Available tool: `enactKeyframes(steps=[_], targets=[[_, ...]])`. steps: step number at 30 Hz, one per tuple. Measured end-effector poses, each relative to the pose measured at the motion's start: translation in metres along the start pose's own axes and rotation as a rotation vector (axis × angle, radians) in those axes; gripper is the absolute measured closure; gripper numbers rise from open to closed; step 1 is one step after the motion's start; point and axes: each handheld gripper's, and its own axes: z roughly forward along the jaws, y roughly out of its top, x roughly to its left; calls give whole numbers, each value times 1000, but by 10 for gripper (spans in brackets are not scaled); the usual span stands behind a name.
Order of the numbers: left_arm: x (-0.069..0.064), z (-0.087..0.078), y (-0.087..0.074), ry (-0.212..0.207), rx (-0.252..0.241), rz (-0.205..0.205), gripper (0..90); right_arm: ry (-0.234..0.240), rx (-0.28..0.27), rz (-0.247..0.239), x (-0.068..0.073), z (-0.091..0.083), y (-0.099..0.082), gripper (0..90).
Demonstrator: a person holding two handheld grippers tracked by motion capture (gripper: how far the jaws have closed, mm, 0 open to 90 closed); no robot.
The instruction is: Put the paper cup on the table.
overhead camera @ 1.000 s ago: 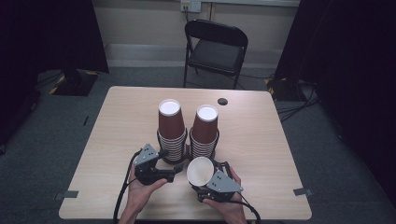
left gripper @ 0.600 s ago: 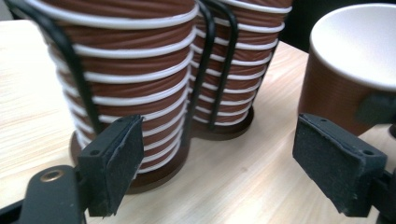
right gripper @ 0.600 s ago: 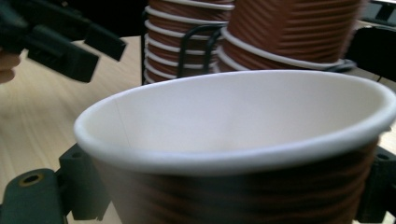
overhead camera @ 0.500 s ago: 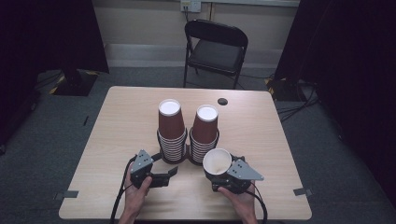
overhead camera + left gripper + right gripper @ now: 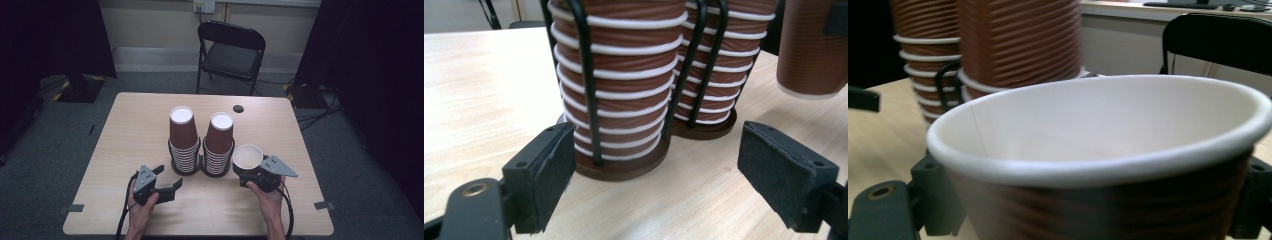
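Observation:
Two tall stacks of brown paper cups stand side by side at the table's middle, each in a black wire holder: the left stack (image 5: 182, 142) and the right stack (image 5: 219, 145). My right gripper (image 5: 250, 174) is shut on a single brown cup (image 5: 248, 158), upright with its white inside facing up, just right of the right stack. In the right gripper view that cup (image 5: 1098, 150) sits between the jaws. My left gripper (image 5: 167, 181) is open and holds nothing, low over the table in front of the left stack (image 5: 619, 80). The held cup (image 5: 811, 50) hangs at the upper right of the left gripper view.
The wooden table (image 5: 135, 125) carries a small dark round disc (image 5: 238, 108) near its far edge. A black folding chair (image 5: 231, 50) stands beyond the table. Grey tape marks the near corners, and cables lie on the floor to the right.
My right gripper has carried the single cup to the right and a little farther away, apart from the left gripper. The left gripper has drawn back slightly to the left, still open.

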Motion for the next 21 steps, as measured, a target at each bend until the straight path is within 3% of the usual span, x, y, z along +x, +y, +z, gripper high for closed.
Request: enactKeyframes(steps=[6,14,21], targets=[[0,-3,-4,9,-20,1,156,-21,17,4,-12,5,1,97],[-7,-4,-12,26,-34,24,155,-62,-20,9,-29,11,16,100],[-9,0,-17,19,-37,23,156,-90,-15,43,-43,29,17,100]])
